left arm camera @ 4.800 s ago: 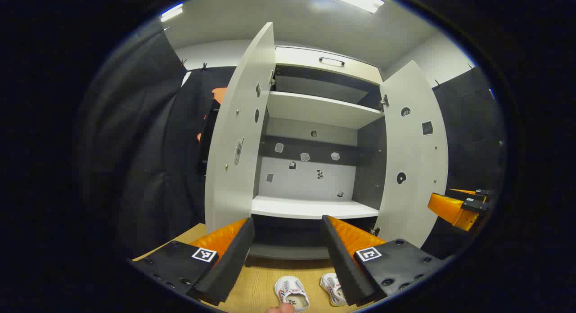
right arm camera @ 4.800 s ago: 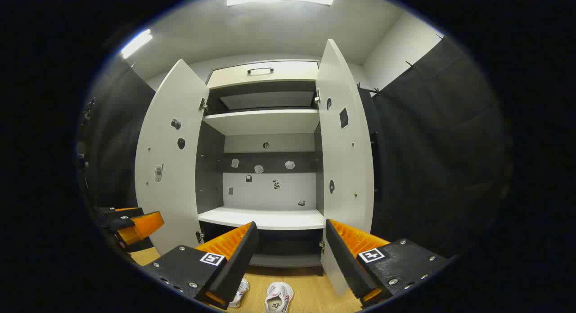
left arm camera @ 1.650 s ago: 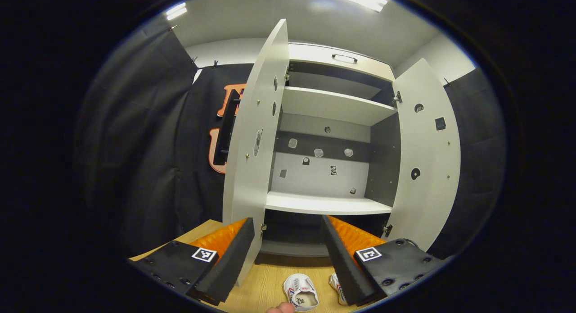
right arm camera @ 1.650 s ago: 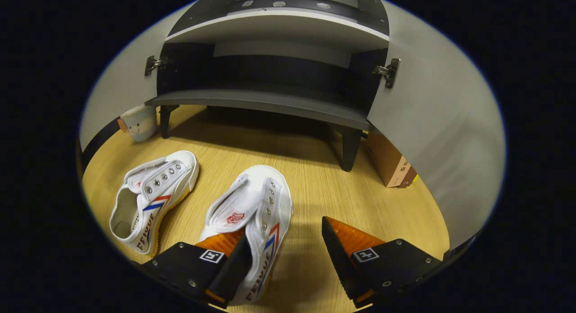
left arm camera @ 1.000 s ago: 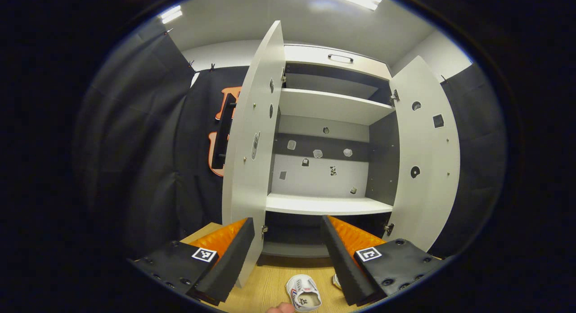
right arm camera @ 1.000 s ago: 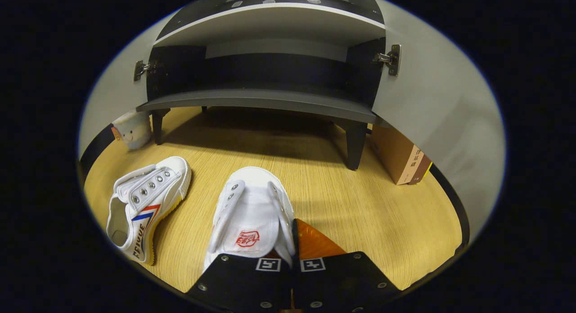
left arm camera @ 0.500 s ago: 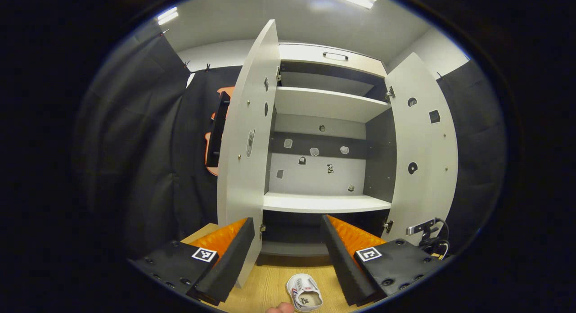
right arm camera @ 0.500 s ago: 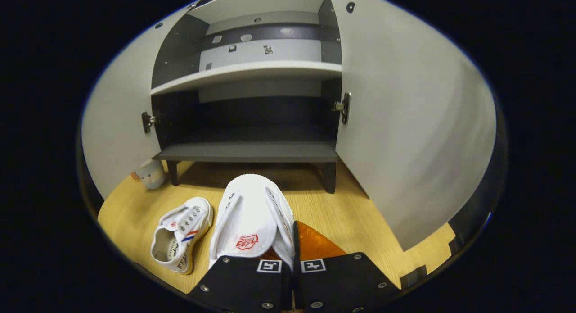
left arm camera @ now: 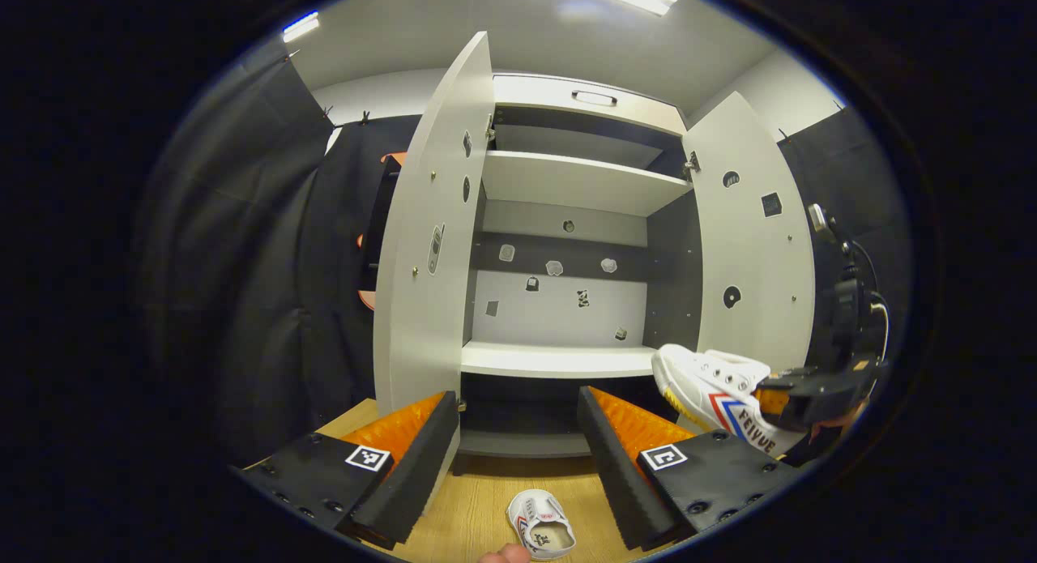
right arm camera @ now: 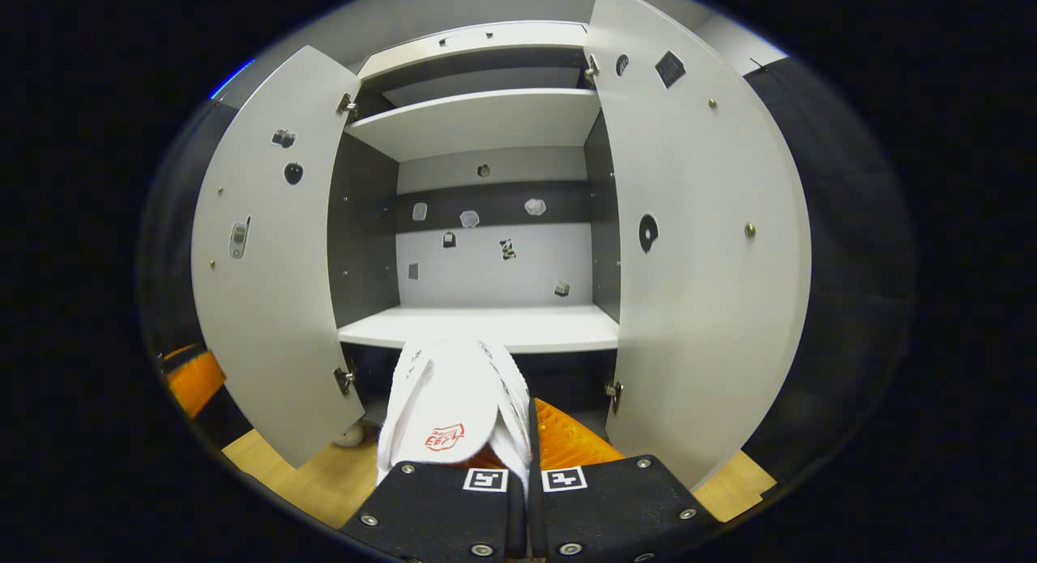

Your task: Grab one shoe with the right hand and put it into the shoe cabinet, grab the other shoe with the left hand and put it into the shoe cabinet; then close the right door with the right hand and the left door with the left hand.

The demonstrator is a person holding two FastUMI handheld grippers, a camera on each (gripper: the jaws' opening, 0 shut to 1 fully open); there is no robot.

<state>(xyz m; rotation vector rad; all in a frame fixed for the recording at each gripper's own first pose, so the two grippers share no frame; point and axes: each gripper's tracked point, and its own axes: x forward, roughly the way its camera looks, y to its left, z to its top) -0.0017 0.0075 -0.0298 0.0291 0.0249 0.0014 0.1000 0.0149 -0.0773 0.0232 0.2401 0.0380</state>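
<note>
In the left gripper view, the left gripper (left arm camera: 518, 458) hung with its jaws spread wide and nothing between them, aimed at the shoe cabinet (left arm camera: 567, 182). The cabinet's left door (left arm camera: 429, 239) stood open at the left of the opening and its right door (left arm camera: 753, 247) stood open at the right, with a pale shelf (left arm camera: 559, 359) running across between them. Below the spread fingers, the second shoe (left arm camera: 541, 524) lay on the wooden floor (left arm camera: 478, 506) in front of the cabinet's bottom edge, its opening facing up. Farther right in that view, the right gripper (left arm camera: 782, 401) held the first shoe (left arm camera: 713, 393) in the air beside the right door, at about the height of the pale shelf, toe toward the cabinet opening. In the right gripper view, the right gripper (right arm camera: 518, 445) was pressed together on the side wall of the first shoe (right arm camera: 450, 401), both fingers pinching it, and the shoe's toe pointed at the front edge of the pale shelf (right arm camera: 486, 326). The left door (right arm camera: 267, 247) and right door (right arm camera: 697, 223) flanked the opening on either side, both swung outward.
</note>
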